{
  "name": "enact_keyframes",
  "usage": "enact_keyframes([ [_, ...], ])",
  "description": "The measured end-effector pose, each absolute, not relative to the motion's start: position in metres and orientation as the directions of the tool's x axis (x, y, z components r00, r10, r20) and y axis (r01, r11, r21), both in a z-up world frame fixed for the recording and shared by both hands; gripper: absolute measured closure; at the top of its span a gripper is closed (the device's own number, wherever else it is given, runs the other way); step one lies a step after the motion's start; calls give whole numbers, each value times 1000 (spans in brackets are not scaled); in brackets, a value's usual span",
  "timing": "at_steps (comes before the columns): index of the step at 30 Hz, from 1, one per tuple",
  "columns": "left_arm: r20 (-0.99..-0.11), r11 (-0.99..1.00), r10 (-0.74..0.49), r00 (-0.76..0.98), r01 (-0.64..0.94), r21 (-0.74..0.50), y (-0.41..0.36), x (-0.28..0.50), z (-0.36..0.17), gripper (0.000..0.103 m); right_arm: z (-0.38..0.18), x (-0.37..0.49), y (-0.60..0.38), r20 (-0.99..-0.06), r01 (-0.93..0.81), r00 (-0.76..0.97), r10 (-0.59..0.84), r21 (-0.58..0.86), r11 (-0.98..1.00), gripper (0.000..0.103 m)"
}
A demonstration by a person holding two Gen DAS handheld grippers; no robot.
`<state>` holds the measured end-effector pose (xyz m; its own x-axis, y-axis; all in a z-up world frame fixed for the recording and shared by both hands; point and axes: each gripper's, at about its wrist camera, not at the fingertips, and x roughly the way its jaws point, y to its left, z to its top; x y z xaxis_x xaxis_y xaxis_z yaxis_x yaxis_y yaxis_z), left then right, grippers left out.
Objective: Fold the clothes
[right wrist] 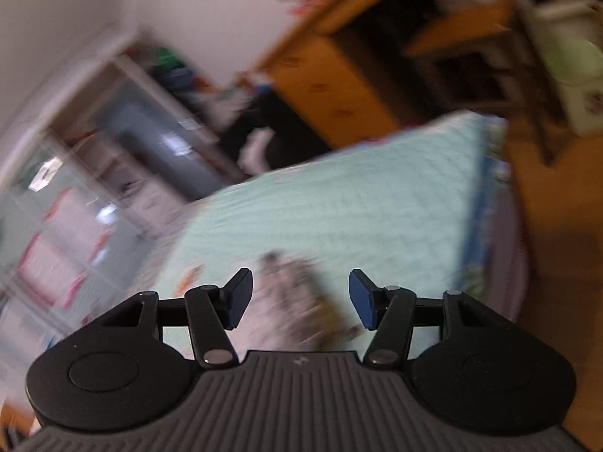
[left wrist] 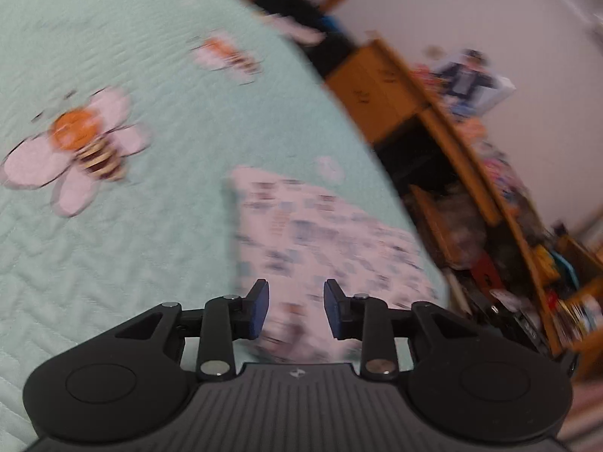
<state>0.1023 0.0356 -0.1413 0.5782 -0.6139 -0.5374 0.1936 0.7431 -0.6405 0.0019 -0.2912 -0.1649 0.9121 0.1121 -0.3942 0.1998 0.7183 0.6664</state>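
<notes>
Two grippers hang over a bed covered by a mint green quilt [left wrist: 158, 263], and both pictures are smeared by blur. The left gripper [left wrist: 296, 309] has its blue pads spread apart with nothing pinched between them. Just beyond its tips lies a folded garment [left wrist: 320, 233], pale pink with small dark prints (the pattern is too blurred to read), resting on the quilt close to the bed's right edge. A bee on a pink flower [left wrist: 81, 147] is printed on the quilt well to the left of it. The right gripper [right wrist: 300, 298] stands wider, pads spread and empty, above a crumpled pale cloth [right wrist: 290, 301] on the quilt [right wrist: 358, 207]. Wooden furniture [left wrist: 377, 83] stands past the bed's edge.
</notes>
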Motion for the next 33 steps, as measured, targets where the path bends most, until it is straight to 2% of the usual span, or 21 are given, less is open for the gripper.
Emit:
enact_keyframes([
  [1,-534,753,-615,580,232,-616,26,97,-134,70,-158,5,-280,-425,205,898,110,627,752,48],
  [3,-572,807,-574,587,287,-516,3,90,-121,70,-144,12,-256,-486,210,868,99,542,814,58],
  [5,-635,880,-474,610,307,-362,-22,82,-108,70,-129,20,-231,-557,232,829,53,429,873,58],
  [6,-658,906,-423,624,311,-287,-32,78,-102,65,-122,20,-220,-581,242,814,21,371,896,57],
  [7,-669,918,-390,632,318,-235,-40,75,-96,61,-115,19,-211,-596,243,803,-5,321,915,55],
  [9,-684,932,-338,646,332,-147,-53,72,-84,40,-103,17,-195,-619,241,784,-40,245,939,40],
  [11,-684,941,-293,668,328,-82,-60,69,-73,38,-94,16,-187,-637,233,770,-44,217,948,39],
  [18,-679,956,-260,687,283,-80,-49,61,-52,38,-70,9,-163,-651,206,758,-40,181,962,39],
  [33,-692,959,-250,677,273,-79,-48,54,-55,38,-64,1,-145,-656,176,754,-29,160,971,39],
])
